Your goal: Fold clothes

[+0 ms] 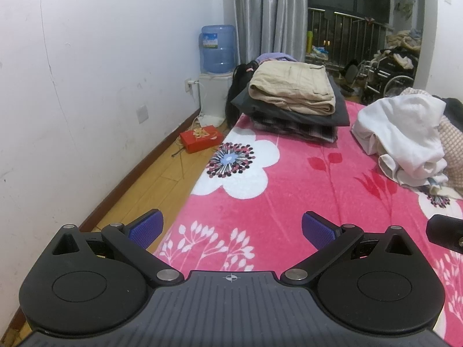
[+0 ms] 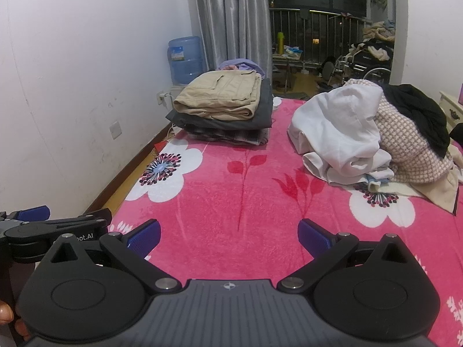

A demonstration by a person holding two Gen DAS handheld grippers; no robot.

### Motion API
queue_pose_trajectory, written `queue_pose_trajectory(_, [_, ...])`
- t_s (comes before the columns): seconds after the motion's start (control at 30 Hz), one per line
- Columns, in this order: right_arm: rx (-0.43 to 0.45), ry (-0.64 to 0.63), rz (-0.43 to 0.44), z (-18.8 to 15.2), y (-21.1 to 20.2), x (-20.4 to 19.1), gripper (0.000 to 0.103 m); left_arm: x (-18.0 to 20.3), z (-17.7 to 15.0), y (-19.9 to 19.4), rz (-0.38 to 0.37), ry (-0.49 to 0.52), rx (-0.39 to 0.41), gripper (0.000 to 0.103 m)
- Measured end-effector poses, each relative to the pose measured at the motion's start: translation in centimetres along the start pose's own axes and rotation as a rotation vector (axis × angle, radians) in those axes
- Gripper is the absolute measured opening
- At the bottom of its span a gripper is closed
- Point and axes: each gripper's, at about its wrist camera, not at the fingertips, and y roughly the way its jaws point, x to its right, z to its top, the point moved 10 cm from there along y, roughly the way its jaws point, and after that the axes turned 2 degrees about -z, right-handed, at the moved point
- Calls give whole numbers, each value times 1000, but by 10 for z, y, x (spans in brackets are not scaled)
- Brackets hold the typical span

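A folded stack of clothes point(image 1: 295, 98) point(image 2: 222, 107) sits at the far left of the bed, beige trousers on top of dark and plaid pieces. At the far right lies a loose heap of unfolded clothes point(image 1: 405, 136) point(image 2: 373, 136): a white garment, a pink checked one, a black one. My left gripper point(image 1: 231, 228) hovers open over the bed's near left edge, holding nothing. My right gripper point(image 2: 228, 235) hovers open over the near middle of the pink floral blanket point(image 2: 231, 188), also bare. The left gripper's body point(image 2: 52, 228) shows at the left edge of the right wrist view.
A white wall and a strip of wood floor point(image 1: 162, 173) run along the bed's left side, with a red box point(image 1: 201, 138) and a water dispenser point(image 1: 217, 57). Grey curtains, a railing and a wheelchair point(image 2: 367, 63) stand beyond the bed. A nightstand point(image 2: 451, 107) is at the right.
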Motion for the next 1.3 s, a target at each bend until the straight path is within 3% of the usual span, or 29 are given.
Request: queue_pose_trajectory(1.3, [-6, -7, -8, -1, 1, -1, 103, -1, 0, 0, 0, -5, 4, 103])
